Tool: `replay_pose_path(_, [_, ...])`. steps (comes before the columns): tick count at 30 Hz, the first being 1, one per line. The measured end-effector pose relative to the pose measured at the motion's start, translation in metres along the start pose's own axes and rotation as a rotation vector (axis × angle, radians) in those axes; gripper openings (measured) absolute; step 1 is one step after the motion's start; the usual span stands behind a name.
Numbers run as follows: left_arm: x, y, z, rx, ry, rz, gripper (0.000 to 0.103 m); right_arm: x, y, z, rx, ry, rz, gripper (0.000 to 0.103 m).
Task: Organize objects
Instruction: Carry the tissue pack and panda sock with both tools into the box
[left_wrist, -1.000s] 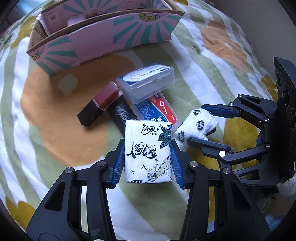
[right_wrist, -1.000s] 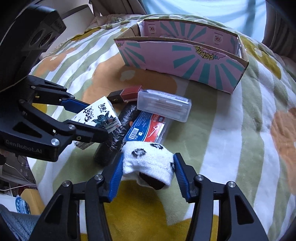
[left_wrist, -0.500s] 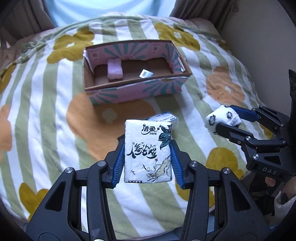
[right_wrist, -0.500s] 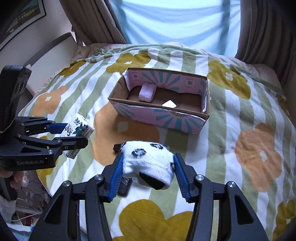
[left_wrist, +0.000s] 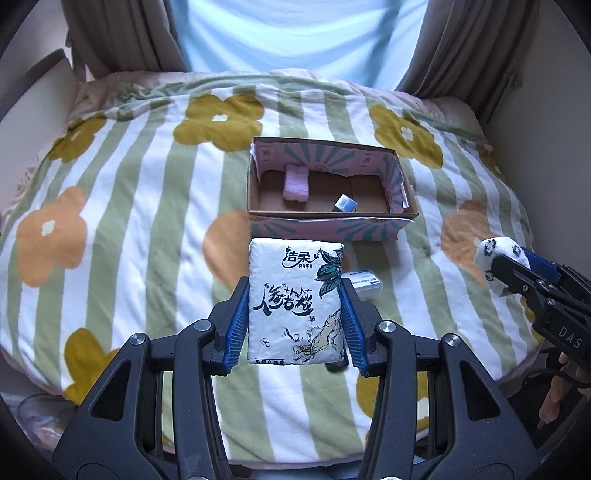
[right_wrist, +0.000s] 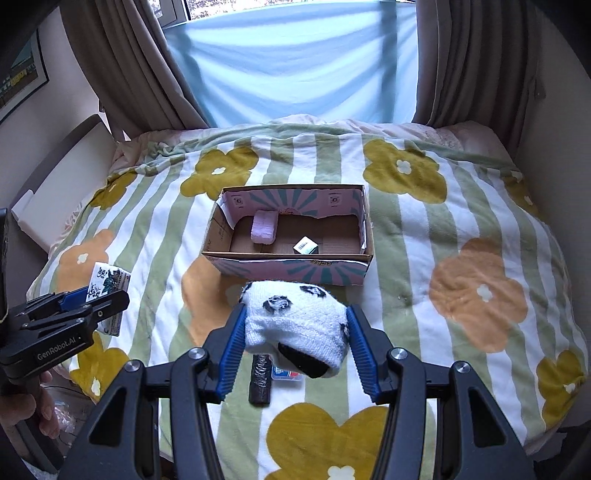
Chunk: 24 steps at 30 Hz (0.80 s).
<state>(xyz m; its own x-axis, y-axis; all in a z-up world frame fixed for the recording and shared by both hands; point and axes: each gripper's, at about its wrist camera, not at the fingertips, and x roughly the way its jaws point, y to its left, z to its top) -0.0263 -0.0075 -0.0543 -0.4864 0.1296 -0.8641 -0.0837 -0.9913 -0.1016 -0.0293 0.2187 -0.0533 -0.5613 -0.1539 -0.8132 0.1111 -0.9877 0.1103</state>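
With your left hand-held gripper (left_wrist: 293, 325) clamped on the tissue pack (left_wrist: 295, 301) and the right (right_wrist: 295, 338) on the sock (right_wrist: 295, 319), both raised above the bed (right_wrist: 461, 229), carry each forward over the box (right_wrist: 288, 267) and release.

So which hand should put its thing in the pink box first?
Probably the right gripper: its sock sits almost straight in front of the box. The left gripper, holding the tissue pack, looks slightly farther back.
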Motion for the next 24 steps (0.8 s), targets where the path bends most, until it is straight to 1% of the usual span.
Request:
replay_pose_path(10, [-0.001,-0.007,0.005,0.02,-0.005,-0.004,0.042,-0.002,0.0,0.003,0.001,-0.01,-0.003,0.049])
replay_pose_path(14, [0.003,-0.008,0.012,0.017,-0.001,-0.012,0.042,-0.001,-0.001,0.005,0.003,-0.005,0.0,0.049])
replay_pose_path(19, [0.01,-0.007,0.028,0.012,0.003,-0.025,0.042,0.009,-0.002,0.026,-0.003,0.0,0.004,0.049])
replay_pose_path(24, [0.026,-0.004,0.059,0.01,0.006,-0.042,0.042,0.028,-0.002,0.063,-0.032,-0.011,0.012,0.049])
